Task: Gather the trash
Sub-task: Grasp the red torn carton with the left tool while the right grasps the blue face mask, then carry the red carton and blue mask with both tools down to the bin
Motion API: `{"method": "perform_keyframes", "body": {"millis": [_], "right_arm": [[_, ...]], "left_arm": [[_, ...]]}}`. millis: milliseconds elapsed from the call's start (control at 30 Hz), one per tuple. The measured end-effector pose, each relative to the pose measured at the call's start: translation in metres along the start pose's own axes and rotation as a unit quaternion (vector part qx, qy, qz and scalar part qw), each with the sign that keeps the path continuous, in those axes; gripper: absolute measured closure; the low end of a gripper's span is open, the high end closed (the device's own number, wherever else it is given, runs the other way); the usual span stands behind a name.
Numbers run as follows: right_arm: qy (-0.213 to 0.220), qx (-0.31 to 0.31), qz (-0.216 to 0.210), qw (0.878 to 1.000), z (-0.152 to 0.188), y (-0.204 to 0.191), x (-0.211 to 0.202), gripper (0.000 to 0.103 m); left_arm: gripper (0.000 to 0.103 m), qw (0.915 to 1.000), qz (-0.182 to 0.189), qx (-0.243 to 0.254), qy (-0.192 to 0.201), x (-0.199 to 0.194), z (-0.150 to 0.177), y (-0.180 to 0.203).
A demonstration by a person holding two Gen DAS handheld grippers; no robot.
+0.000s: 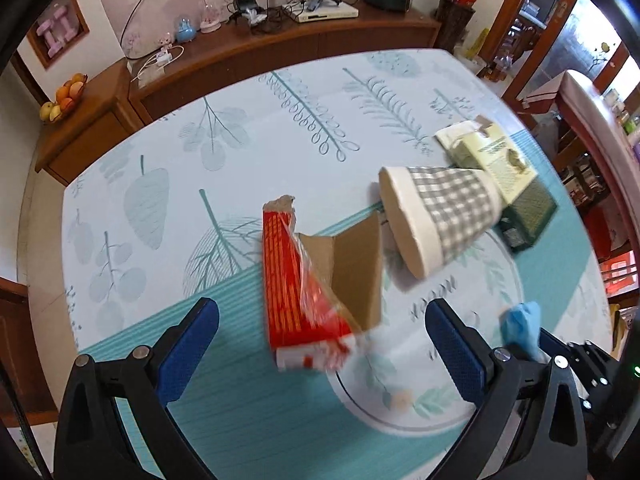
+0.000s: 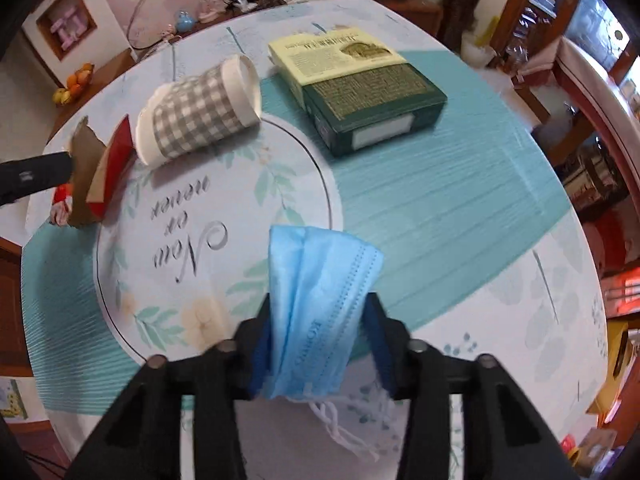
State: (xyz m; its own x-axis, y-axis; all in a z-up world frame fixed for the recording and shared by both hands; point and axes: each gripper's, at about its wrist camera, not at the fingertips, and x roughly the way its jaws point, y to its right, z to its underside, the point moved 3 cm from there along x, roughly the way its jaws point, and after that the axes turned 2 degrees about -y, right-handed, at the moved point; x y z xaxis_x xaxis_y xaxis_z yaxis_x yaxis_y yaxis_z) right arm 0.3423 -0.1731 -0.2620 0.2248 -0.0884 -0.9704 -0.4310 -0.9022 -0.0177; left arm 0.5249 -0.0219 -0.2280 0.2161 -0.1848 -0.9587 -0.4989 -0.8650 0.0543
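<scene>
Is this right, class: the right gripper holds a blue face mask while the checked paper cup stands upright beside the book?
Not quite. The checked paper cup lies on its side, as the right wrist view shows. The right gripper does hold the blue face mask, beside the book.

Round table under leaf-print cloth, teal band across it. Behind the table, wooden sideboard along the wall: white set-top box, tangle of chargers and cables, blue ornament. Left of the table, fruit bowl on a lower cabinet. Wall niche above it holds pink dumbbells.
</scene>
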Motion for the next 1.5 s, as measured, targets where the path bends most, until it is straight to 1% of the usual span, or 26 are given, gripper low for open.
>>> {"method": "perform_keyframes", "body": {"millis": [33, 133, 300, 400, 433, 467, 500, 533, 600, 633, 800, 1000, 1133, 1267, 1400, 1500], "right_arm": [[0.001, 0.003, -0.002, 1.0, -0.003, 0.001, 0.001, 0.082], [0.001, 0.023, -0.008, 1.0, -0.011, 0.006, 0.005, 0.086], [0.002, 0.036, -0.013, 0.999, -0.016, 0.013, 0.003, 0.087], [0.0, 0.038, -0.015, 0.999, -0.014, 0.015, 0.0, 0.088], [-0.001, 0.04, -0.017, 0.999, -0.014, 0.016, 0.001, 0.089], [-0.002, 0.043, -0.019, 0.999, -0.013, 0.015, -0.001, 0.09], [-0.002, 0.045, -0.022, 0.999, -0.011, 0.015, -0.004, 0.09], [-0.003, 0.047, -0.024, 0.999, -0.01, 0.016, -0.005, 0.091], [-0.004, 0.051, -0.029, 0.998, -0.008, 0.017, -0.006, 0.092], [-0.004, 0.054, -0.034, 0.998, -0.007, 0.017, -0.006, 0.092], [-0.013, 0.063, -0.06, 0.996, -0.002, 0.022, -0.008, 0.095], [-0.002, 0.058, -0.084, 0.995, 0.004, 0.027, -0.029, 0.095], [0.006, 0.046, -0.105, 0.993, 0.009, 0.032, -0.047, 0.095], [0.024, 0.021, -0.13, 0.991, 0.018, 0.037, -0.074, 0.095], [0.043, -0.007, -0.161, 0.986, 0.034, 0.046, -0.106, 0.095], [0.056, -0.044, -0.187, 0.98, 0.055, 0.055, -0.134, 0.095]], "left_arm": [[0.001, 1.0, -0.002, 0.0, -0.002, 0.005, -0.003, 0.0], [0.001, 0.9999, -0.012, 0.001, -0.008, 0.019, -0.008, -0.001], [0.001, 0.9993, -0.031, 0.0, -0.024, 0.04, -0.012, -0.003], [0.001, 0.9989, -0.03, -0.011, -0.035, 0.047, -0.011, -0.008], [0.006, 0.9985, -0.03, -0.021, -0.041, 0.049, -0.011, -0.011], [0.015, 0.9983, -0.026, -0.029, -0.044, 0.051, -0.012, -0.014], [0.022, 0.9978, -0.018, -0.04, -0.05, 0.053, -0.012, -0.018], [0.032, 0.9974, -0.018, -0.044, -0.053, 0.054, -0.011, -0.02], [0.045, 0.9972, -0.026, -0.05, -0.048, 0.052, -0.011, -0.024], [0.053, 0.9974, -0.024, -0.051, -0.044, 0.05, -0.01, -0.025], [0.057, 0.998, -0.004, -0.06, -0.021, 0.028, -0.002, -0.026], [0.059, 0.9976, 0.025, -0.064, -0.01, -0.011, 0.028, -0.018], [0.059, 0.9974, 0.033, -0.064, -0.002, -0.043, 0.059, 0.003], [0.059, 0.9973, 0.035, -0.063, 0.013, -0.079, 0.087, 0.026], [0.058, 0.9965, 0.028, -0.066, 0.042, -0.126, 0.119, 0.056], [0.058, 0.9938, 0.035, -0.08, 0.069, -0.157, 0.141, 0.077]]}}
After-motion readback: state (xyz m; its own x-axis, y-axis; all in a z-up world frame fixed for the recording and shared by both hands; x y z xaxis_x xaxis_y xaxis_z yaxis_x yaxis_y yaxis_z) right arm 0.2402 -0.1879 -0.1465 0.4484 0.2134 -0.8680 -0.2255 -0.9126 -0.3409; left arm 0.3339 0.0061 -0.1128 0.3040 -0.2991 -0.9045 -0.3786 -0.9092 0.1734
